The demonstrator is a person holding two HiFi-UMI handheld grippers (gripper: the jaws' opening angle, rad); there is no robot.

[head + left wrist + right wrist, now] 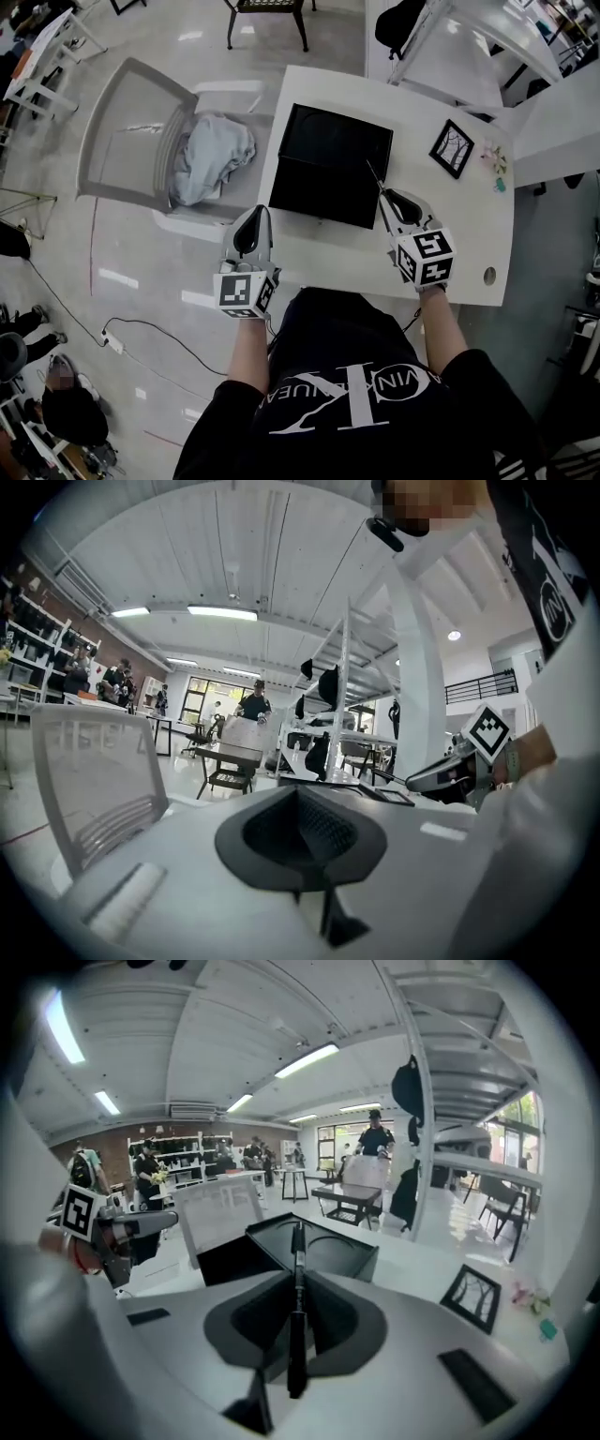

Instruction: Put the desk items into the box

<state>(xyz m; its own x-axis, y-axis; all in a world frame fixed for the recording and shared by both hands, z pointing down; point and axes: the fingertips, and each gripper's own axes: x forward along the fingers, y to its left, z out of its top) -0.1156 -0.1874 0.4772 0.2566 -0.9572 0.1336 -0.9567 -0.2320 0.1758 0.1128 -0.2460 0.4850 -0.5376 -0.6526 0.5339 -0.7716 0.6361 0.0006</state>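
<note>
My right tongs point(298, 1281) clamp the thin pen point(296, 1241), left tongs point(300, 797) shut w/ nothing; loose pinch & it cd swivel, missing the box point(333, 155).

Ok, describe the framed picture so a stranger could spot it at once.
On the white desk, look right of the open black box. The framed picture sits there, turned askew: a black frame around a pale sheet with dark branching lines, unlike the small pink and teal bits beyond it.
</note>
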